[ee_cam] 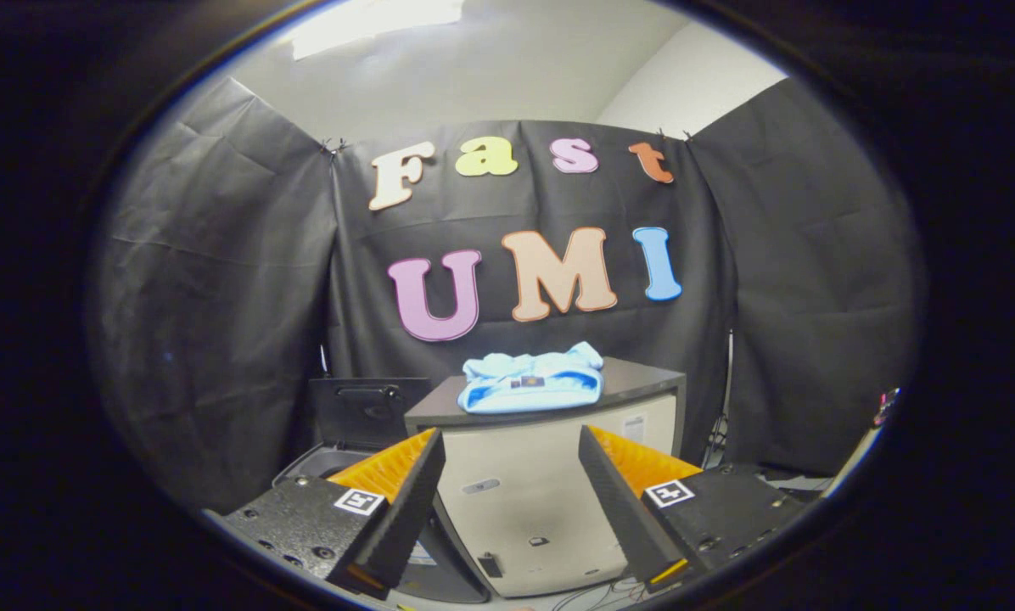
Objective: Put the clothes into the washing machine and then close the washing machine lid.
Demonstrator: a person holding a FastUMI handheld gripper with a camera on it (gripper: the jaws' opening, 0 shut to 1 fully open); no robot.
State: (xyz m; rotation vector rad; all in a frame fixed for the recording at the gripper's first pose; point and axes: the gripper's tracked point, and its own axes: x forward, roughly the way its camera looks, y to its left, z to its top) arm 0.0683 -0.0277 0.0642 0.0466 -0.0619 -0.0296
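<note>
2 ridged fingers (512,450) spread; folded cloth (531,386) beyond.

Gripper-mounted fisheye, facing booth wall – cabinet (550,475) near (below centre)

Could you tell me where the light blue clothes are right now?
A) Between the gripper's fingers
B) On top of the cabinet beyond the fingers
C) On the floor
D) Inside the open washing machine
B: the folded clothes lie on the cabinet top, well beyond the open, empty gripper.
</note>
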